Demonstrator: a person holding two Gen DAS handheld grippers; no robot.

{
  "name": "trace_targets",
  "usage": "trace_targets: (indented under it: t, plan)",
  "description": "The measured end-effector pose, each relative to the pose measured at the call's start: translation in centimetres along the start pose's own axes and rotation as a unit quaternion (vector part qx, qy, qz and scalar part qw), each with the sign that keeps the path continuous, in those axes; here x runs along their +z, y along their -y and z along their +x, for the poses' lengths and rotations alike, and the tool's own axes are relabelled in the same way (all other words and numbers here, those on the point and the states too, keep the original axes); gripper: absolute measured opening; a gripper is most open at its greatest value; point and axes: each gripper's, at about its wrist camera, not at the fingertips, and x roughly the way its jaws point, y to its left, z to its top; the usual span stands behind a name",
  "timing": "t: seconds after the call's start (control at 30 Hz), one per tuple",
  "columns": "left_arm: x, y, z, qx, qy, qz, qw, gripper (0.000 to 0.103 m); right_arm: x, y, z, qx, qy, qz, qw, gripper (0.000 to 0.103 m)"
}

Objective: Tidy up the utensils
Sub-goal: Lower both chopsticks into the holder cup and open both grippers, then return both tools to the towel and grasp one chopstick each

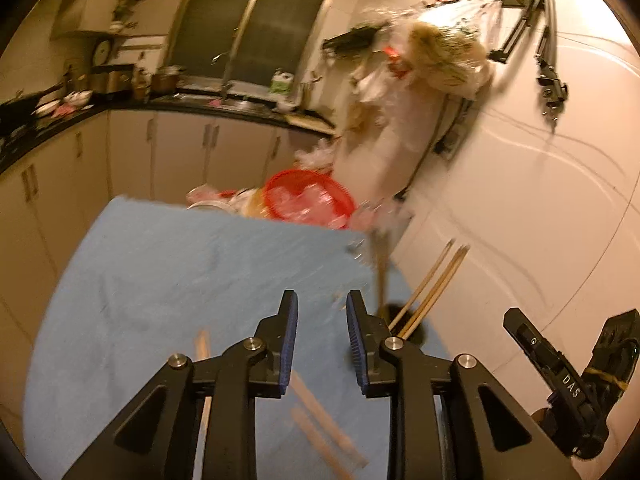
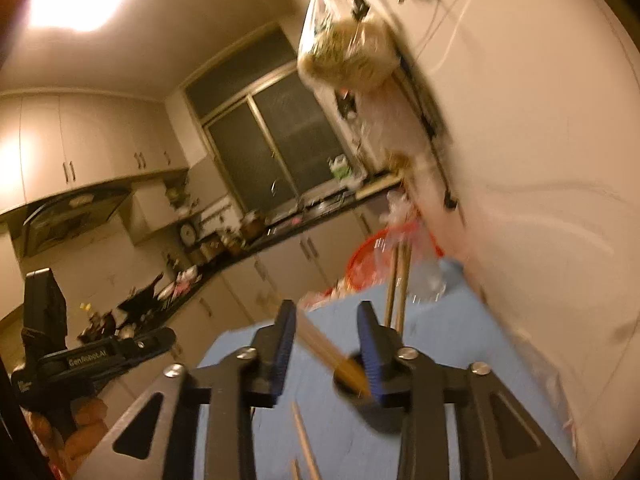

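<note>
Chopsticks [image 1: 320,420] flat on blue cloth [image 1: 180,264] under spread, empty left gripper [image 1: 322,320]; right gripper [image 2: 327,332] likewise spread. Kitchen behind.

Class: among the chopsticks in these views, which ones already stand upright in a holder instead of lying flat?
The chopsticks leaning out of the dark holder by the wall; the others lie flat on the blue cloth.

You are having free room over the left part of the blue cloth [image 1: 160,264]. The red basket [image 1: 310,198] is blocking its far edge, and the dark holder [image 1: 404,320] with leaning chopsticks [image 1: 430,292] is standing close beside the wall [image 1: 520,200].
</note>
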Motion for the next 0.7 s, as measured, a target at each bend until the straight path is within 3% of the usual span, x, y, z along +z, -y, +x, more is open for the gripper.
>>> trace_targets:
  t: [0.07,0.33,0.47,0.7]
  plan:
    - [-2.1,-2.0,-0.4,0.020,-0.013,-0.003,0.9997,0.026,-1.7,-0.3,0.3,0.007,-0.030,-0.003,1.000,0.046]
    - [-9.8,-10.0,0.3,0.076,-0.105,-0.069,0.9892,0.026,-7.8,-2.1,2.8,0.014,-0.139,-0.024,0.990,0.047]
    - [-11.1,-11.2,0.4,0.084,-0.121,-0.072,0.9864,0.026,-9.8,-2.4,4.8,0.042,-0.200,-0.011,0.979,0.047]
    - [-12.5,-11.6,0.7,0.088,-0.138,-0.065,0.9845,0.026,-12.6,-3.3,8.0,0.037,-0.289,-0.051,0.955,0.041]
